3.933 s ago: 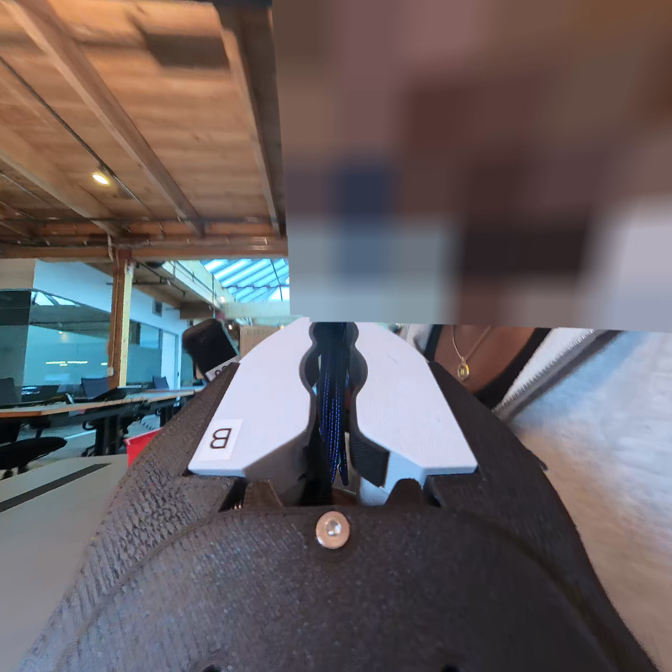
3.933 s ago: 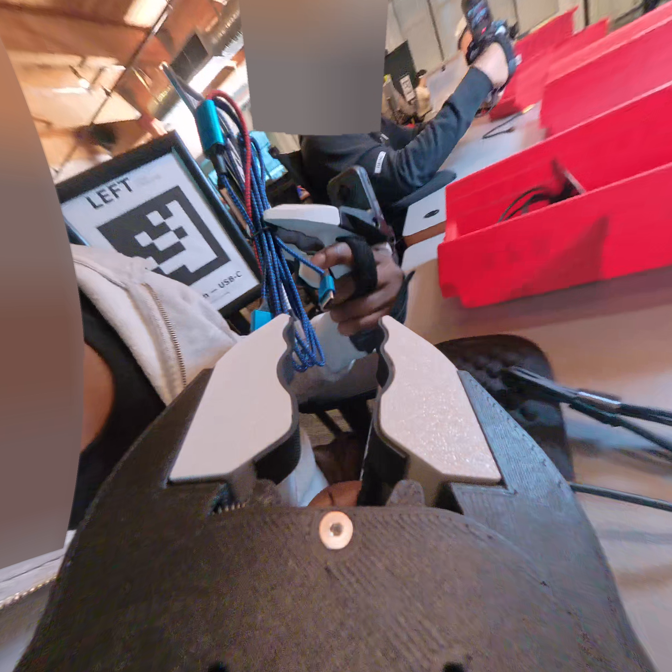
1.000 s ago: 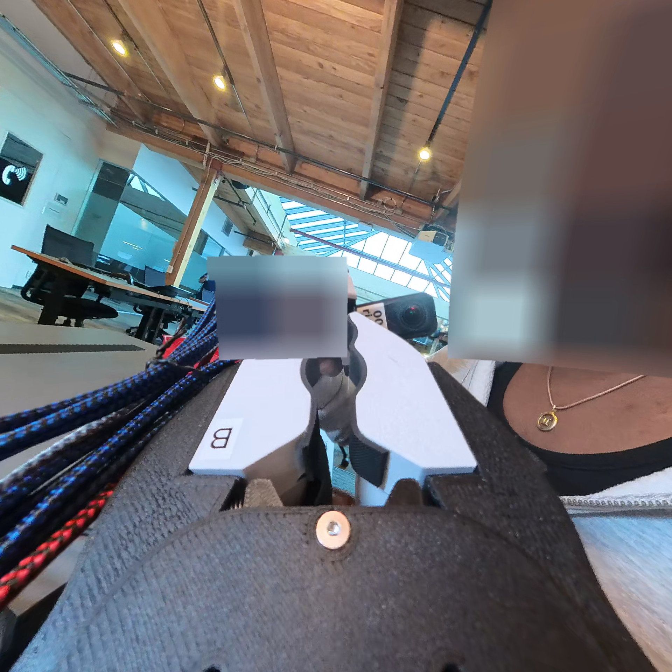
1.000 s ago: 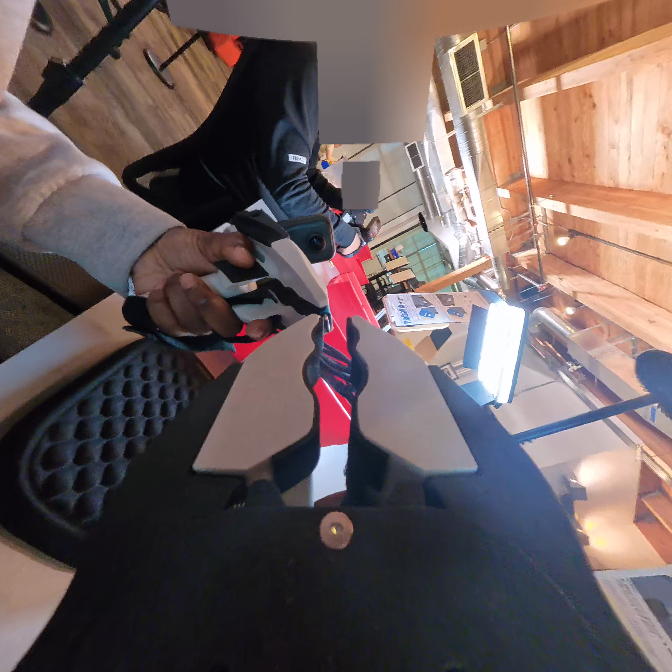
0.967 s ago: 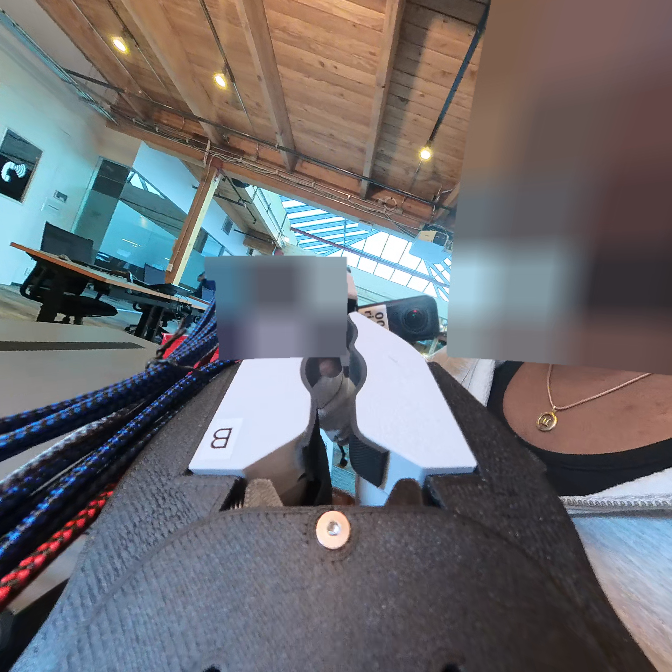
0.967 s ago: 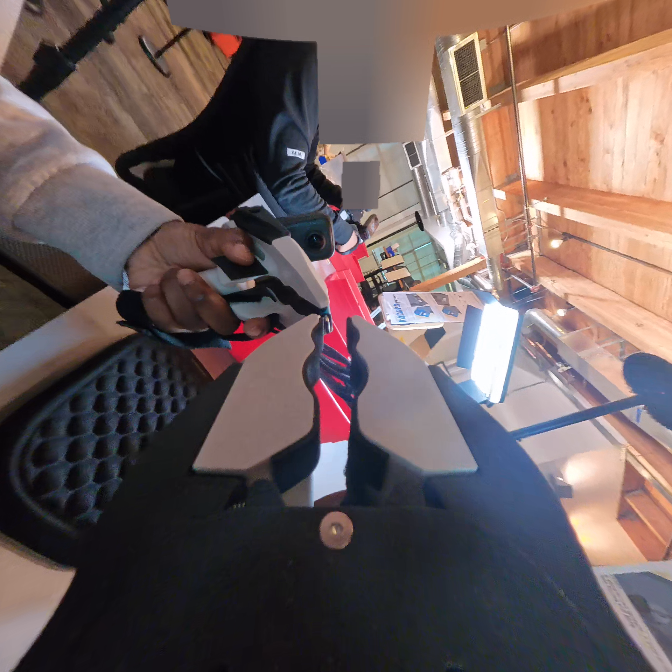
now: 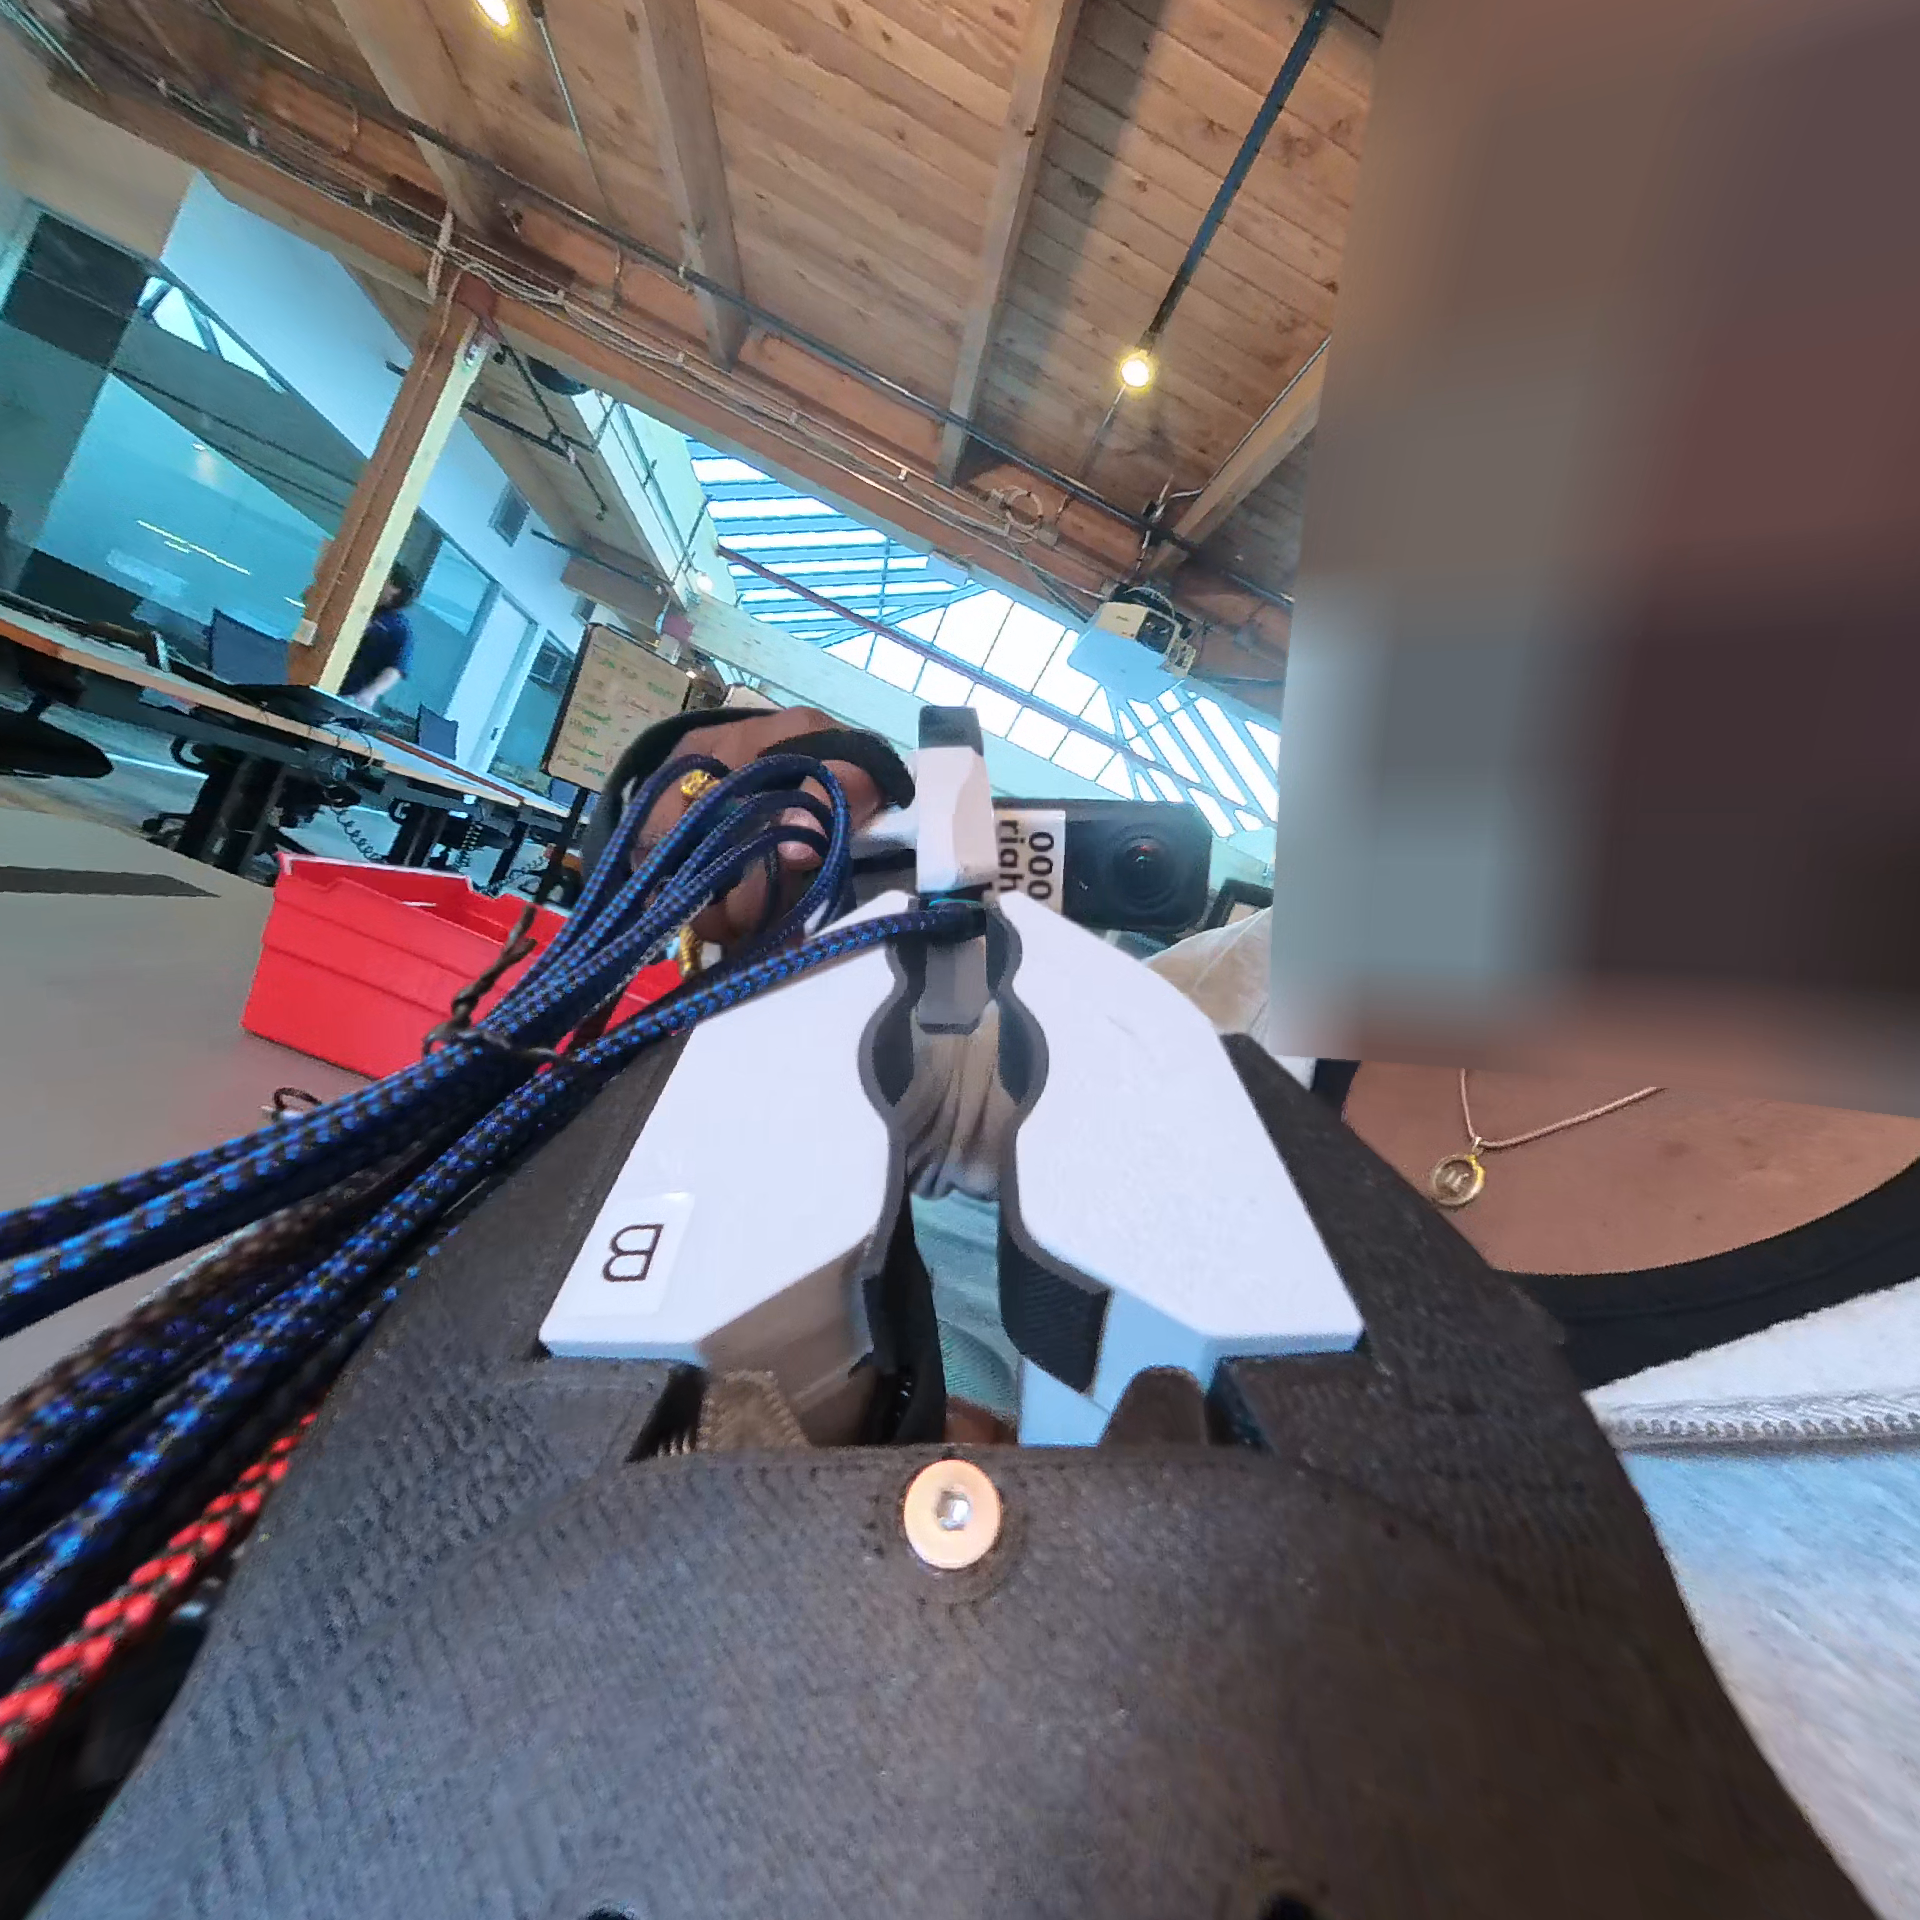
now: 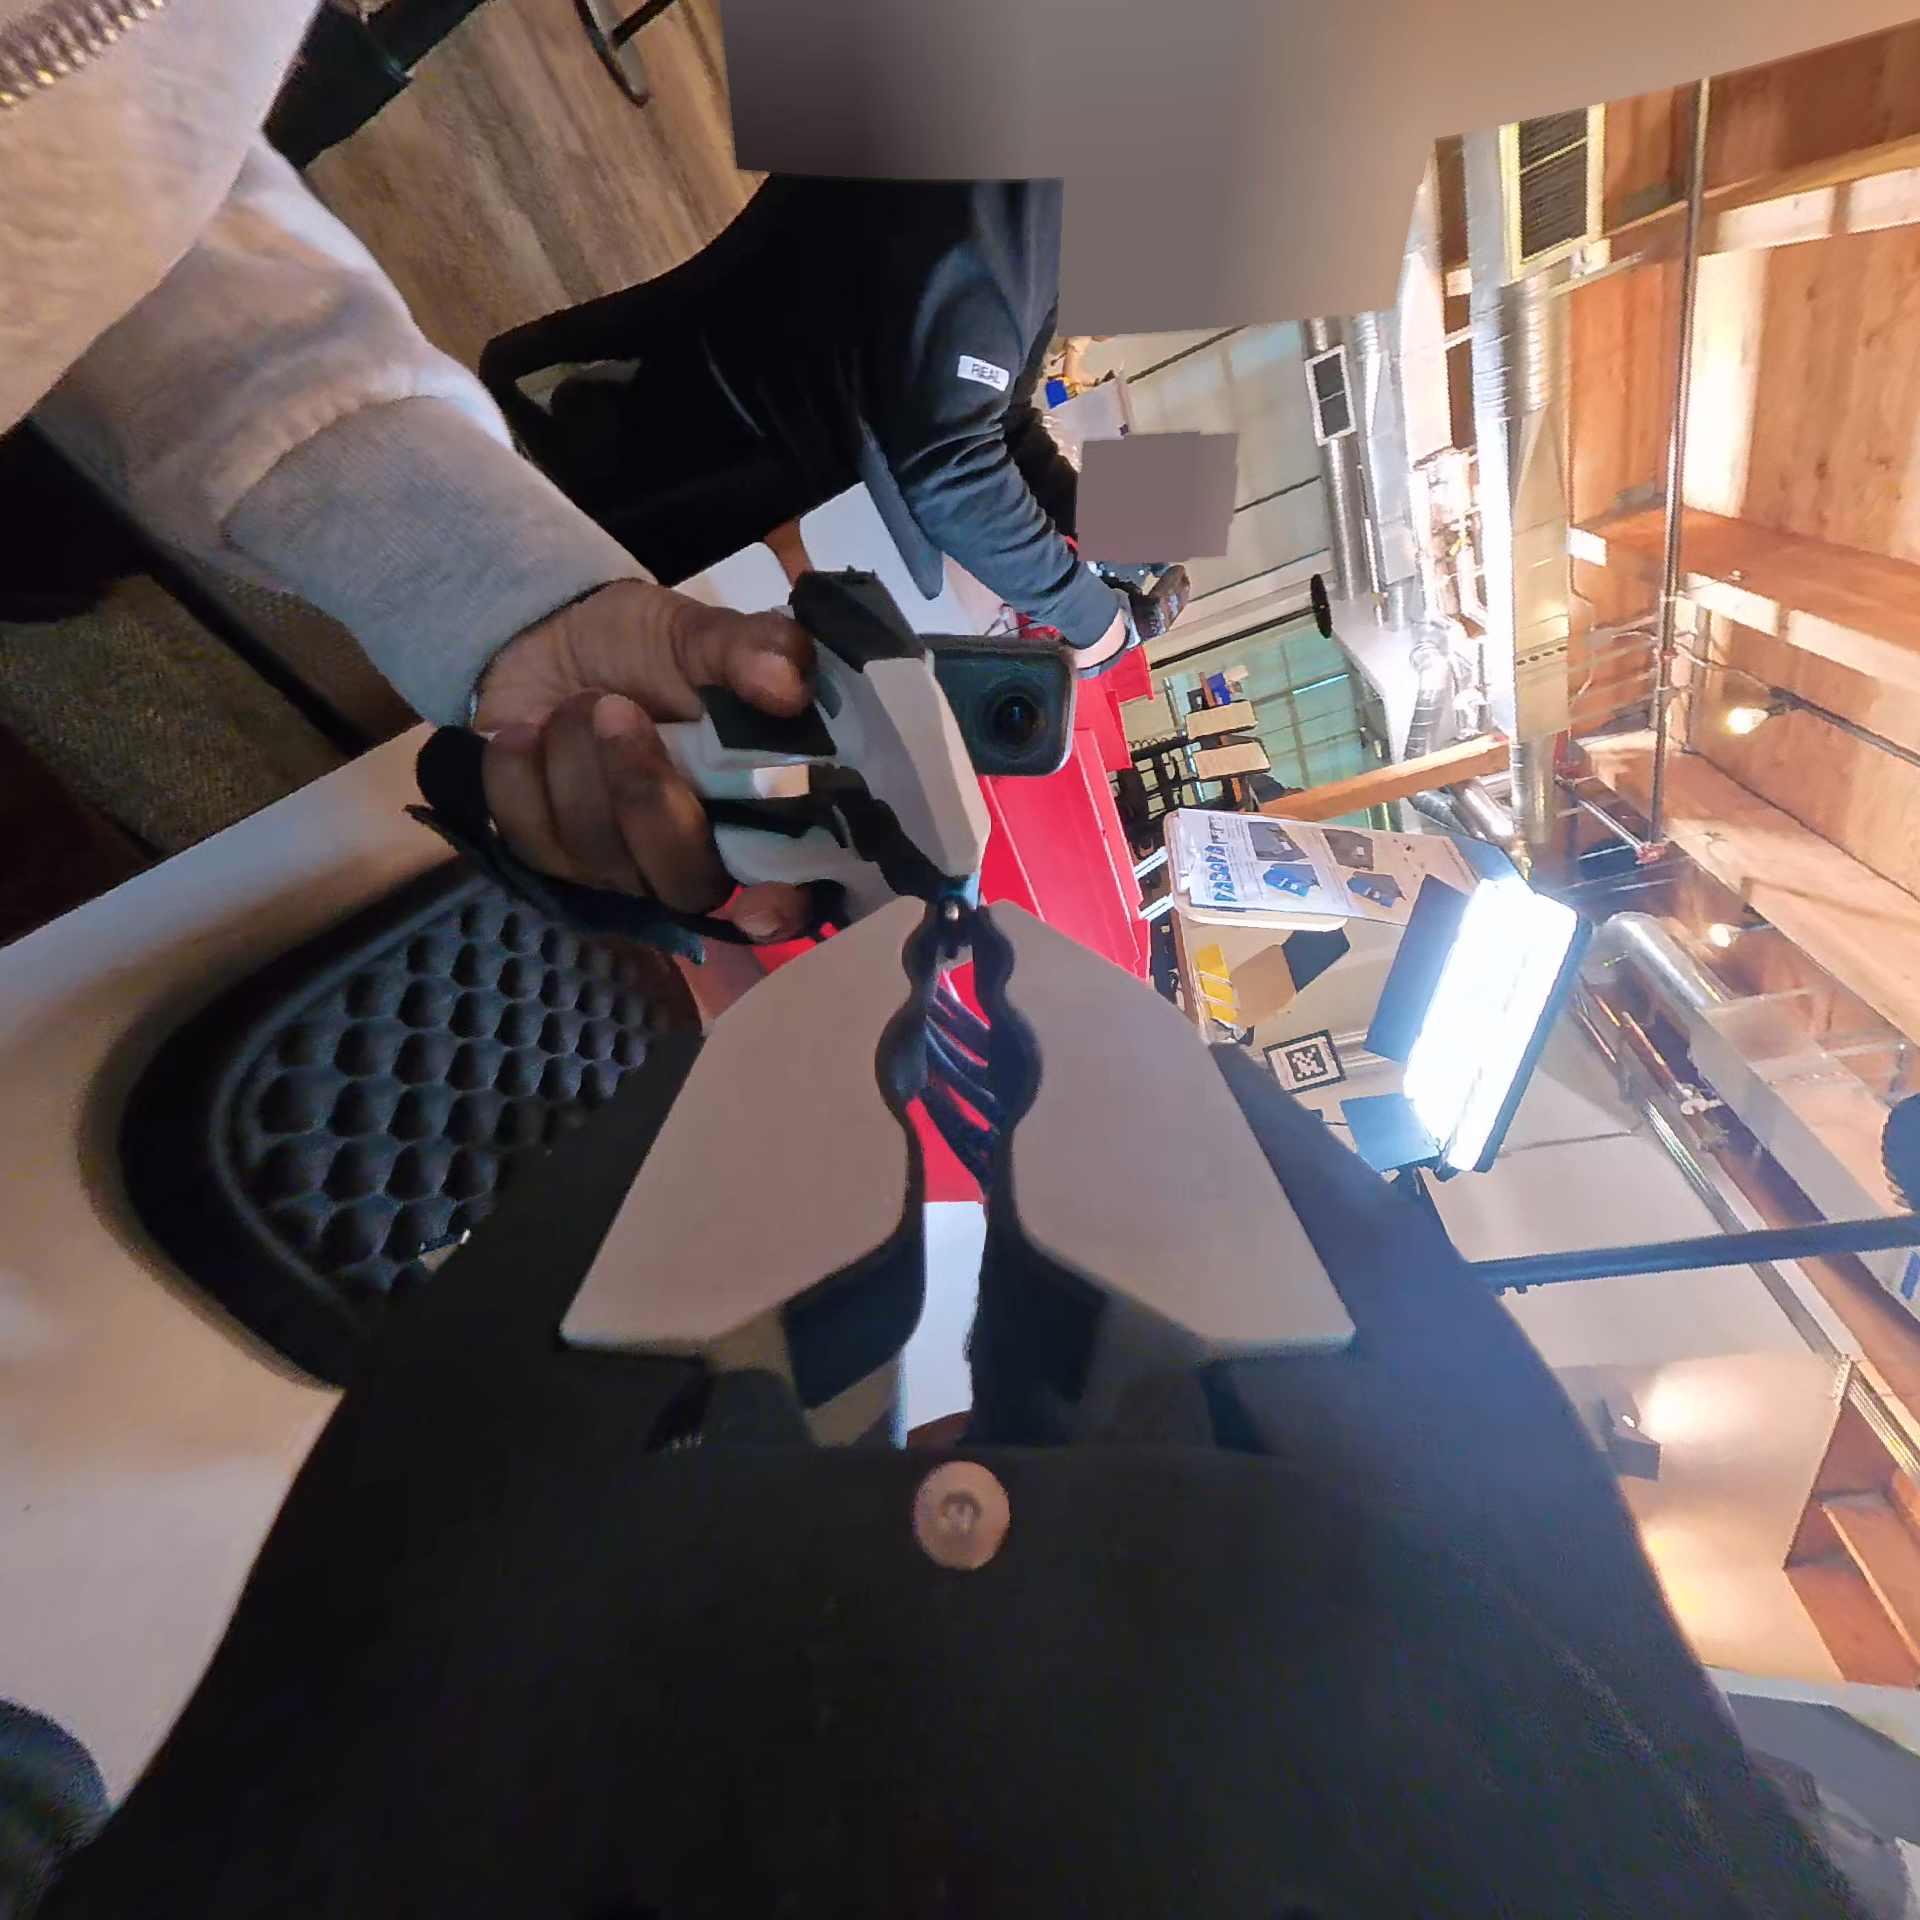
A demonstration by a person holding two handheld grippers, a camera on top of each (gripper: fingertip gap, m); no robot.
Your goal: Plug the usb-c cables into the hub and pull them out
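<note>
Both tongs are up in the air, tip to tip, pointing at each other — no hub visible in either view.

Left tongs [image 7: 951, 997]: jaws nearly together, a slim gap between the pads; the other tool's grey-white tip sits right at the gap, at 12 o'clock. Can't tell if anything is actually pinched.

Right tongs [image 8: 956, 935]: jaws close to shut at the tips, with a small blue cable end [image 8: 951, 902] right at the tip, touching the far tool's nose. Looks gripped, not sure.

USB-C cables [image 7: 343, 1122]: a braided blue-black bunch plus one red, tied w/ a twist tie [image 7: 488, 1023], draped across the left tool's body from 9 o'clock, one strand running to the tips. Red bin [image 7: 416, 966] sits on the surface [image 7: 114, 997] at 10 o'clock.

Progress: judging by this, nothing is plugged in yet — prob. just sorting out one connector from the bundle. Plugging and unplugging are all left.
</note>
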